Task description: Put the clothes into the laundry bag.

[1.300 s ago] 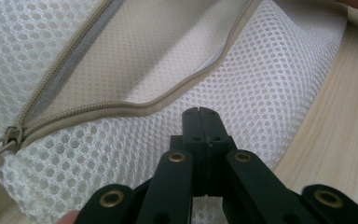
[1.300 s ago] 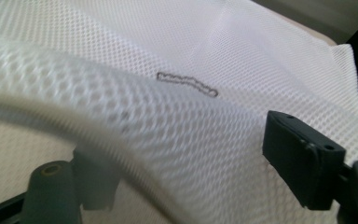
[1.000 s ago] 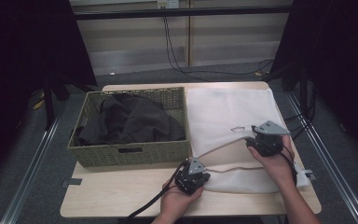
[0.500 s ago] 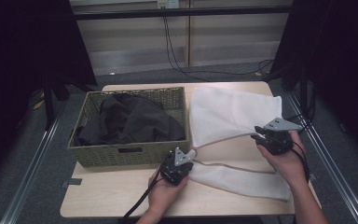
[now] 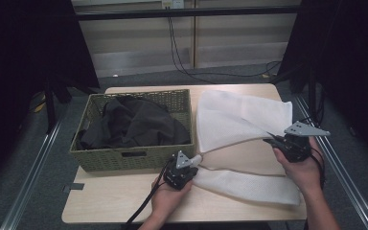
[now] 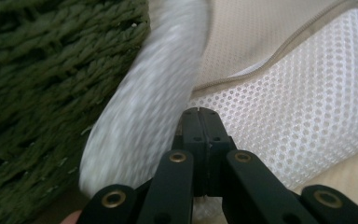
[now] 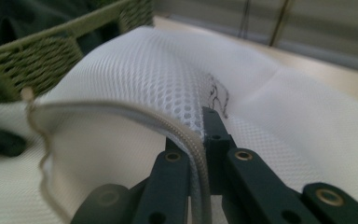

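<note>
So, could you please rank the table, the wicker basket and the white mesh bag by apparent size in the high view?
1. table
2. white mesh bag and wicker basket: too alike to rank.

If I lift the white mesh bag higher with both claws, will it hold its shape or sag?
Probably sag: the white mesh bag already drapes in folds between the left claw and right claw, so it looks floppy. Its open, perforated weave suggests it is light. The zipper edge pinched in the right claw may stay a little firmer than the mesh.
</note>
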`<state>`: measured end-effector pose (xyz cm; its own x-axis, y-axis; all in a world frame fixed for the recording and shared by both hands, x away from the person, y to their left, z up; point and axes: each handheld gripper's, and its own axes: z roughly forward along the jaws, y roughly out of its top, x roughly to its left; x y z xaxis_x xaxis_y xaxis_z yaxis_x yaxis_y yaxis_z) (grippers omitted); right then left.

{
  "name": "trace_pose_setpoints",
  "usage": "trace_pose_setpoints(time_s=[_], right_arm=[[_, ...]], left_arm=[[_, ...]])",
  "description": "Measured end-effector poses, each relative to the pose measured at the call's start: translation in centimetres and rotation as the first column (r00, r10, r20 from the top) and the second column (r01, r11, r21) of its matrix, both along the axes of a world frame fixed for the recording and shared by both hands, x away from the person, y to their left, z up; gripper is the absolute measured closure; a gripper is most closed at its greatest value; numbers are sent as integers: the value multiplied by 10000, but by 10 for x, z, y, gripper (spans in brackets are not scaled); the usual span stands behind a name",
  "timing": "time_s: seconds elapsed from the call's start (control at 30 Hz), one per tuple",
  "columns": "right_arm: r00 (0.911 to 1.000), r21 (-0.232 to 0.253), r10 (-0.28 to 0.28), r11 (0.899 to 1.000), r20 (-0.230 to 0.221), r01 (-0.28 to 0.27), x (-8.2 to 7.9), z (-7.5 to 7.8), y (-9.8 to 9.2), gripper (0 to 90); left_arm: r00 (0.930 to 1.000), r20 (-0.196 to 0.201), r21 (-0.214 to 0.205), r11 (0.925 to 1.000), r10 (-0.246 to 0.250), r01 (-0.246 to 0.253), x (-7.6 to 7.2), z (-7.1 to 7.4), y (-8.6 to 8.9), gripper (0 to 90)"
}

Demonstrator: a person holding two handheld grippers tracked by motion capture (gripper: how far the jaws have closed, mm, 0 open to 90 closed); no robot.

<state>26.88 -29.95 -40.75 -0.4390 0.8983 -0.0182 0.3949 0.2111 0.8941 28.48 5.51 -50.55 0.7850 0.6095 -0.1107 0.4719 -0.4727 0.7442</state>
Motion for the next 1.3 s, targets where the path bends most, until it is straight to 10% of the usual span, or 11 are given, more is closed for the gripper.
trace_pose_setpoints(time_s=[0.2,0.4,0.6,0.97,1.1,1.2,1.3], right_arm=[[9940,-198,-741,9969,806,760,-5,7,-2,875],[9997,280,144,9995,-211,-138,-2,4,5,897],[9987,319,428,9986,-263,-420,0,2,15,897],[9950,722,959,9930,-277,-937,0,-11,12,896],[9940,594,1030,9931,-372,-1006,0,-13,12,895],[9937,580,1017,9934,-469,-990,1,-15,14,894],[9932,477,1065,9934,-473,-1042,1,-16,16,893]], left_arm=[[9997,-208,-122,9998,-157,155,1,0,3,900],[9999,54,-309,9995,-114,115,-3,0,5,900],[9967,704,-1279,9905,-416,504,-18,18,15,834],[9930,1123,-2641,9622,-379,666,-18,61,72,453],[9917,1285,-2403,9699,-77,387,-13,80,94,252],[9900,1390,-3019,9532,249,184,-7,89,115,195],[9894,1295,-2999,9537,662,-246,-3,94,128,188]])
